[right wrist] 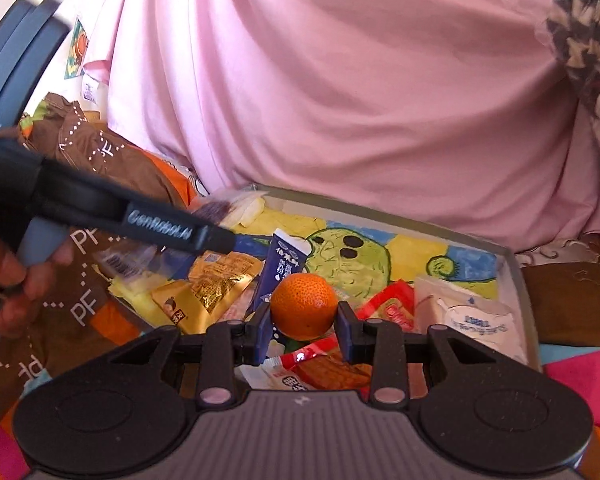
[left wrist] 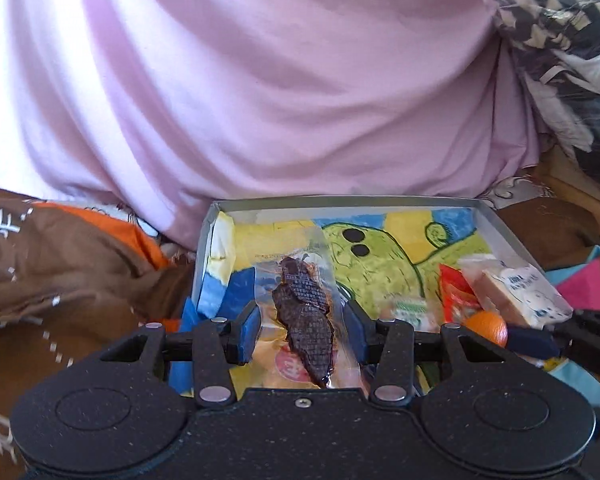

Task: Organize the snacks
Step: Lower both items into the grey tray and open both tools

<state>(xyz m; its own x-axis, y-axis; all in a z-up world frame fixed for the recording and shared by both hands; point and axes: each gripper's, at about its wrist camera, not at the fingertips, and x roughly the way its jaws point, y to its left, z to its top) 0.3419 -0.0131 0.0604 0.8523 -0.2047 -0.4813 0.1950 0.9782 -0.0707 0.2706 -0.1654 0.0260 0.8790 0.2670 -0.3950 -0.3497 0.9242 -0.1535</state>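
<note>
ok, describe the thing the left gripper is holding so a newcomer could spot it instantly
Find the shallow box with the green cartoon creature painted on its floor, lying in front of the pink cloth. Over its left half, the left gripper holds a clear plastic packet. Unlike the gold, red and white wrappers nearby, it is see-through, showing one dark brown, grid-textured dried strip.

Counting one tray (right wrist: 516, 276) with a cartoon lining, one orange (right wrist: 303, 305), one clear packet of dark dried meat (left wrist: 304, 312), one blue-and-white carton (right wrist: 278, 272), one gold packet (right wrist: 212, 284), two red packets (right wrist: 392, 308), one white pouch (right wrist: 468, 316), two grippers, left (left wrist: 303, 330) and right (right wrist: 303, 330)
</note>
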